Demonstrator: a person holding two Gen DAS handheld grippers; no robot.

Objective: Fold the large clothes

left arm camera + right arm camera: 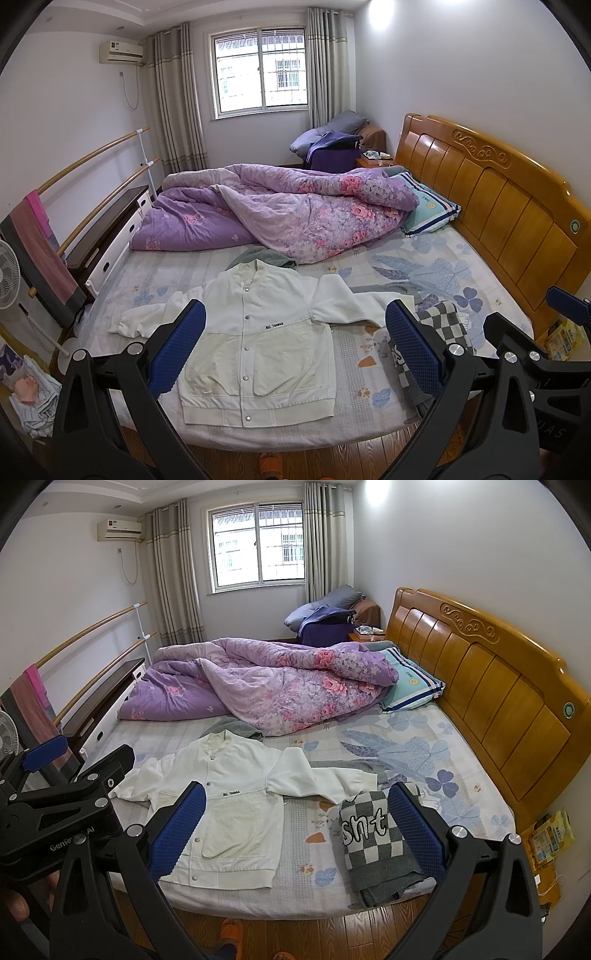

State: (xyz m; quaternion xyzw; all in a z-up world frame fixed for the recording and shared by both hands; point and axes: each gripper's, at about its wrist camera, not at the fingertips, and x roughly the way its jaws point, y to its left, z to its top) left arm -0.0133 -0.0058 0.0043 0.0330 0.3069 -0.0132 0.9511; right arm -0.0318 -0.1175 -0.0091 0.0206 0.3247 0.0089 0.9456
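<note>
Matt white cloth jacket (258, 332) – metal snaps; beside it, a coarse-knit checkered sweater (373, 845); behind, a glossy varnished wooden headboard (491, 206).

Both fisheye views look from just off the near edge of the bed (369, 424), above the wood floor, facing the far window (260, 70). The left wrist view sits further left, centred on the white jacket (258, 332), with the right gripper (565, 299) at its right edge. The right wrist view sits further right — the checked knit (373, 845) is near its centre, the left gripper (44, 753) at its left edge. Both share the bed, purple quilt (258, 686) and headboard (498, 686) — all near.
</note>
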